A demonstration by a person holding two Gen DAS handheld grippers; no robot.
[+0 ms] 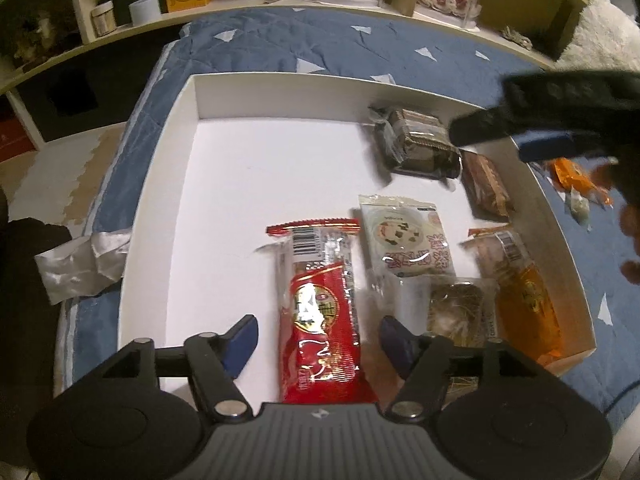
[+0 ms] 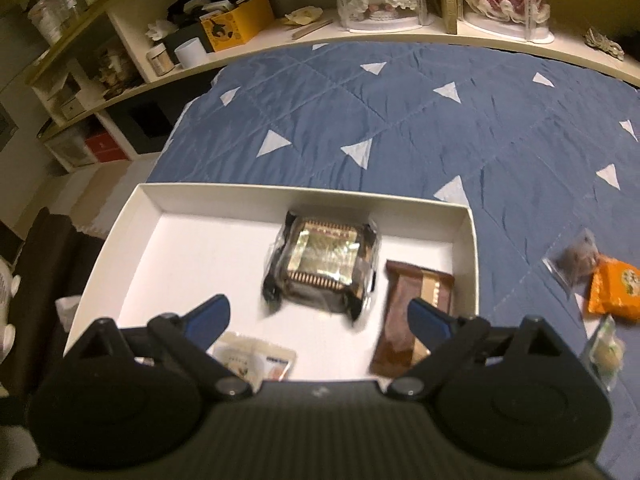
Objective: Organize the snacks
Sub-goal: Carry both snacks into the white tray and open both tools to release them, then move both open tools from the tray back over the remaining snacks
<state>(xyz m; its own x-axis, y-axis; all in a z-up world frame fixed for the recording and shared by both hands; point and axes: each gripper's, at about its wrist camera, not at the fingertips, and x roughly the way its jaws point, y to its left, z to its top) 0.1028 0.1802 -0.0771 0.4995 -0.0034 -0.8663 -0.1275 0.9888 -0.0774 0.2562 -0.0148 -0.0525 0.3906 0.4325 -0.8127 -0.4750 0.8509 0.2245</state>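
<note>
A shallow white box lies on a blue quilt and holds several snacks. My left gripper is open low over the box's near end; a red packet lies flat between its blue pads, with gaps on both sides. To the right lie a cookie packet, a clear packet and an orange packet. My right gripper is wide open and holds nothing, above a dark square pack and a brown bar. It reaches in from the upper right, shown as right gripper.
Outside the box on the quilt, at the right, lie an orange packet and two small clear bags. A crumpled silver wrapper sits left of the box. A shelf with boxes and dolls runs along the back.
</note>
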